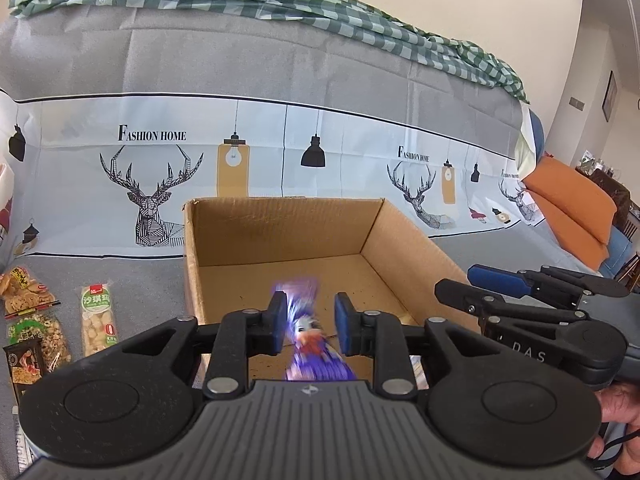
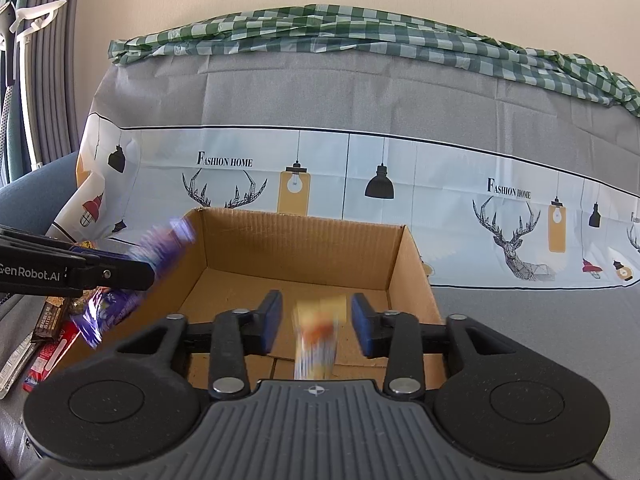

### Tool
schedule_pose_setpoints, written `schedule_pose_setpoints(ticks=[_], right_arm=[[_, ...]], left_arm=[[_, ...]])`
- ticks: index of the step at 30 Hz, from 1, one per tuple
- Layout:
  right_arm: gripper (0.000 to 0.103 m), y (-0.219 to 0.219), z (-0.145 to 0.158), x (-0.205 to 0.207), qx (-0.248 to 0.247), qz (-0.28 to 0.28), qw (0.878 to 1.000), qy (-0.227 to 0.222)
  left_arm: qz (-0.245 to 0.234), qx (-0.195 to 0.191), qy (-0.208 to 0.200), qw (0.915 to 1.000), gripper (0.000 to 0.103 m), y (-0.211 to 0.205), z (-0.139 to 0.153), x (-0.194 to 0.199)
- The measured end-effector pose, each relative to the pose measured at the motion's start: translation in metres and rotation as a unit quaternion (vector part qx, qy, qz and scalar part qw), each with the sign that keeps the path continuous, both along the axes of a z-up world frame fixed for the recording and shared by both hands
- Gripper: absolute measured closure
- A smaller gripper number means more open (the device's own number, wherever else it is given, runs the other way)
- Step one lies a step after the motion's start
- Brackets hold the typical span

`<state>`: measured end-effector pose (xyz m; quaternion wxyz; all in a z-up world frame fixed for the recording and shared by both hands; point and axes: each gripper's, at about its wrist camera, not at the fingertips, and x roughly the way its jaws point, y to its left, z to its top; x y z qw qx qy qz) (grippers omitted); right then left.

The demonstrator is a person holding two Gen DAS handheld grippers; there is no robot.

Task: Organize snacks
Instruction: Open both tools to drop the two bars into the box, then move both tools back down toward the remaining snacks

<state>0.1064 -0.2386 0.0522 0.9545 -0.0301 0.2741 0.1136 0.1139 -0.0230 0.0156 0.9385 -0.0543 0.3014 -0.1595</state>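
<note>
Left gripper [image 1: 307, 322], right gripper [image 2: 316, 322]: jaws parted.

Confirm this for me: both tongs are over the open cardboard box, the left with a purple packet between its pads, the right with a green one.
Not green. In the right wrist view the packet between the right tongs is yellow and orange, blurred. The rest holds: left tongs, purple packet, cardboard box.
</note>
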Motion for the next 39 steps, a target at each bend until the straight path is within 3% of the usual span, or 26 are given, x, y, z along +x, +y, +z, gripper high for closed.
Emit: schedule_pose_setpoints(ticks=[5,17,24,29,31,34,35,39], right_arm=[[0.053,0.001,0.0,0.0,-0.006,0.002,1.0,-0.001],[0.052,0.015,0.004,-0.001,0.005,-0.001,1.0,-0.004],[0.052,0.042,0.01,-0.009,0.014,0.009,1.0,-0.017],[0.058,0.064,0.015,-0.019,0.034,0.017,0.999,-0.029],[0.06,0.072,0.018,-0.025,0.052,0.02,0.998,-0.029],[0.062,0.086,0.021,-0.036,0.079,0.031,0.996,-0.029],[0.062,0.091,0.021,-0.039,0.085,0.038,0.995,-0.029],[0.062,0.115,0.018,-0.051,0.094,0.075,0.992,-0.034]], left_arm=[[0.0,0.002,0.001,1.0,0.072,0.001,0.001,0.0],[0.025,0.017,-0.014,0.9994,0.072,0.031,0.006,-0.01],[0.039,0.026,-0.025,0.9986,0.084,0.062,0.013,-0.028],[0.034,0.037,-0.026,0.9984,0.088,0.085,0.016,-0.043],[0.012,0.062,-0.017,0.9979,0.088,0.089,0.013,-0.045],[-0.017,0.135,-0.018,0.9906,0.088,0.095,0.003,-0.053],[-0.011,0.135,-0.014,0.9906,0.088,0.103,0.001,-0.055],[0.054,0.07,-0.006,0.996,0.088,0.14,0.003,-0.057]])
